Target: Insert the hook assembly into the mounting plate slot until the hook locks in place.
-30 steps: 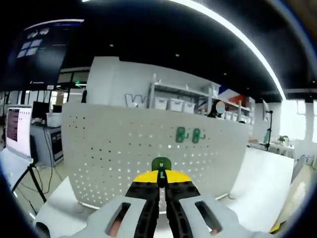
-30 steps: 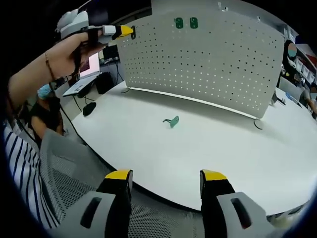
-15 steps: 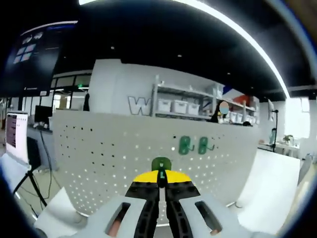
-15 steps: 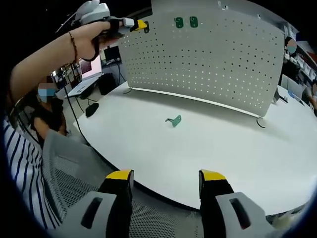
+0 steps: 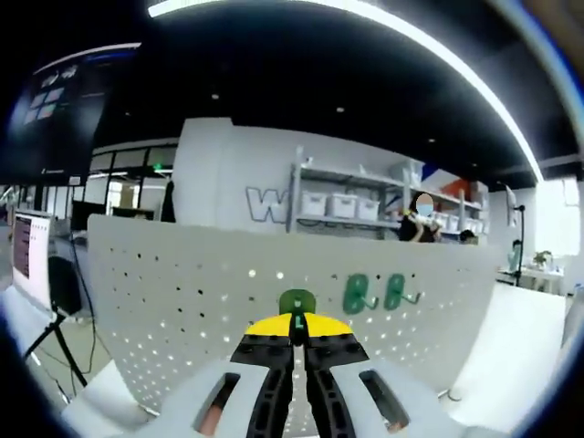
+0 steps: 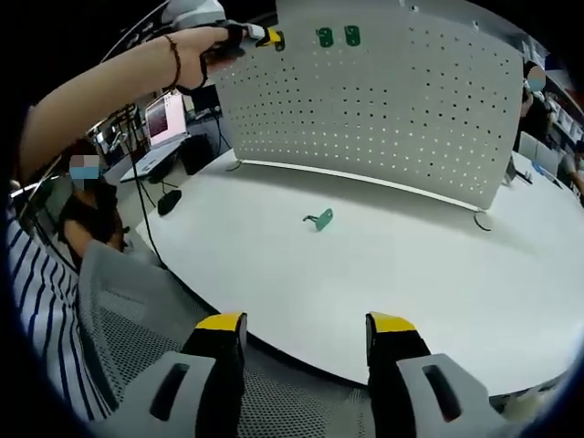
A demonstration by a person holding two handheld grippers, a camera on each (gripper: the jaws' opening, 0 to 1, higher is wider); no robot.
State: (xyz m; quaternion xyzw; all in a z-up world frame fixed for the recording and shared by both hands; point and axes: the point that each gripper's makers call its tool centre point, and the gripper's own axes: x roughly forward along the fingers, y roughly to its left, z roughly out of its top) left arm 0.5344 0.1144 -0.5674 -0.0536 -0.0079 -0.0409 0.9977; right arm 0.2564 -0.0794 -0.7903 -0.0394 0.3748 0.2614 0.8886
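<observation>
My left gripper (image 5: 297, 330) is shut on a green hook (image 5: 297, 302) that sticks up between its yellow tips. It is held high, facing the upper part of the white perforated mounting plate (image 5: 182, 301), left of two green hooks (image 5: 356, 292) that hang on it. In the right gripper view the left gripper (image 6: 269, 38), in a person's hand, is close to the plate (image 6: 392, 119) near its top, just left of the mounted hooks (image 6: 326, 37). Another green hook (image 6: 320, 219) lies on the white table (image 6: 438, 274). My right gripper (image 6: 306, 333) stands open, low over the table's near edge.
A grey mesh chair (image 6: 128, 310) stands by the near table edge. A seated person in a mask, a laptop (image 6: 164, 123) and a black object (image 6: 168, 202) are at the left. Shelves with white bins (image 5: 338, 205) stand behind the plate.
The hand with the left gripper and its hook has moved right and closer to the plate, toward the two mounted hooks. The right gripper has stayed open in place.
</observation>
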